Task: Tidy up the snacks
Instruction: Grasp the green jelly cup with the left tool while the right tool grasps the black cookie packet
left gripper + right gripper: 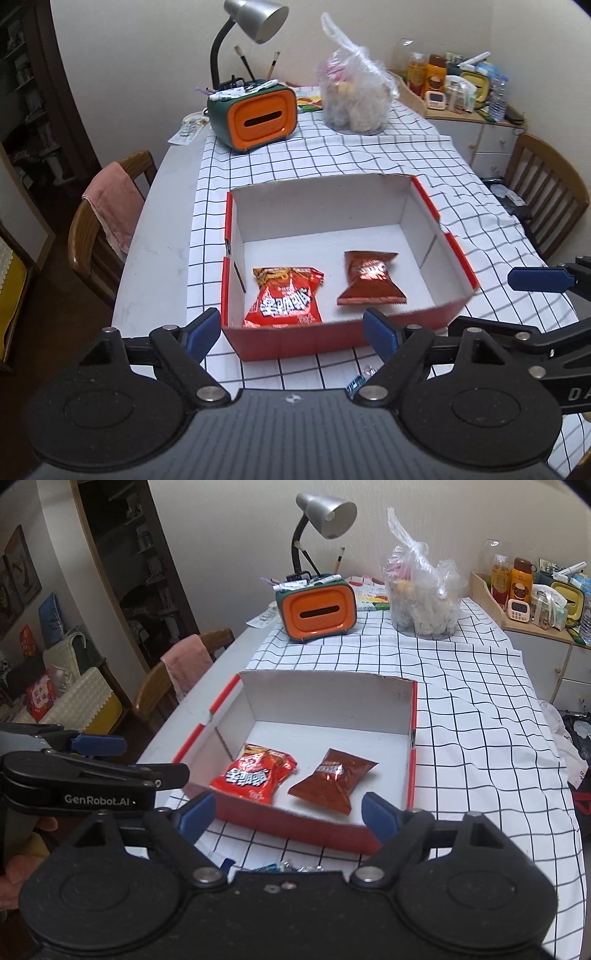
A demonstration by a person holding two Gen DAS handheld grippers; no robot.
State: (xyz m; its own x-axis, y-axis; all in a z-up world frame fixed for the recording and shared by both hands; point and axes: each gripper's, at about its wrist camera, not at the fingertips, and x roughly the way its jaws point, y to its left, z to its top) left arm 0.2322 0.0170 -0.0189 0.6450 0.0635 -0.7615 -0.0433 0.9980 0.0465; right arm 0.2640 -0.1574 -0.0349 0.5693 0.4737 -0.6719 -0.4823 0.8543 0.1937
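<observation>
i have both tools up off the table with nothing in them: my left gripper [293,328] stands wide apart, my right gripper [288,812] the same. no earlier view lets me speak of change. the red box [332,341], white inside, sits on the checked tablecloth [332,155] just ahead of both tools. two packets lie flat on its floor, near the front wall. the bright red snack packet [284,297] is at about 11 o'clock from my left tool, long axis running from 12 to 6. the dark red snack packet [369,280] lies just beside it at 1 o'clock, apart from it, long axis likewise near to far.
</observation>
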